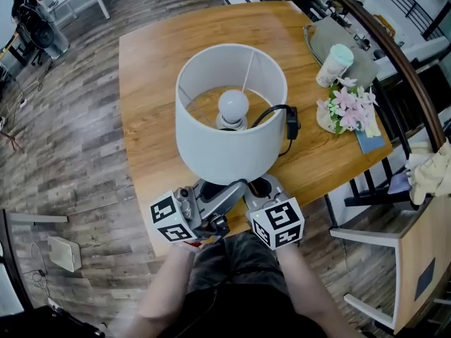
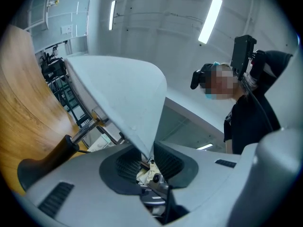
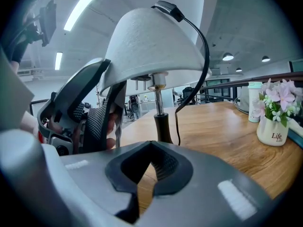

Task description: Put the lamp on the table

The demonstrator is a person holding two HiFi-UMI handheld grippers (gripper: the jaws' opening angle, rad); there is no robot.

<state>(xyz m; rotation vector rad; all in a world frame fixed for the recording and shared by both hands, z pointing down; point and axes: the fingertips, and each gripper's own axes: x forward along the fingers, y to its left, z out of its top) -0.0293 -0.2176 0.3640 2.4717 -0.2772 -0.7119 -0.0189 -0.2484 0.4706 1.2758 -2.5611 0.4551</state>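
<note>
Vase (image 1: 326,119) holds pink flowers (image 1: 349,104); left tool (image 2: 150,161) pinches lamp shade (image 1: 225,145), right tool (image 3: 146,170) closed, empty.

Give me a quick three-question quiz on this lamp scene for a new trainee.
1. True or false: the right gripper has its jaws shut with nothing between them.
2. What is the left gripper clamped on? A: the lower rim of the lampshade. B: the bulb. C: the power plug.
3. Fill in: in the head view, the flowers stand on the table to the lampshade's ____.

Key: 1 true; 2 A; 3 right.
</note>
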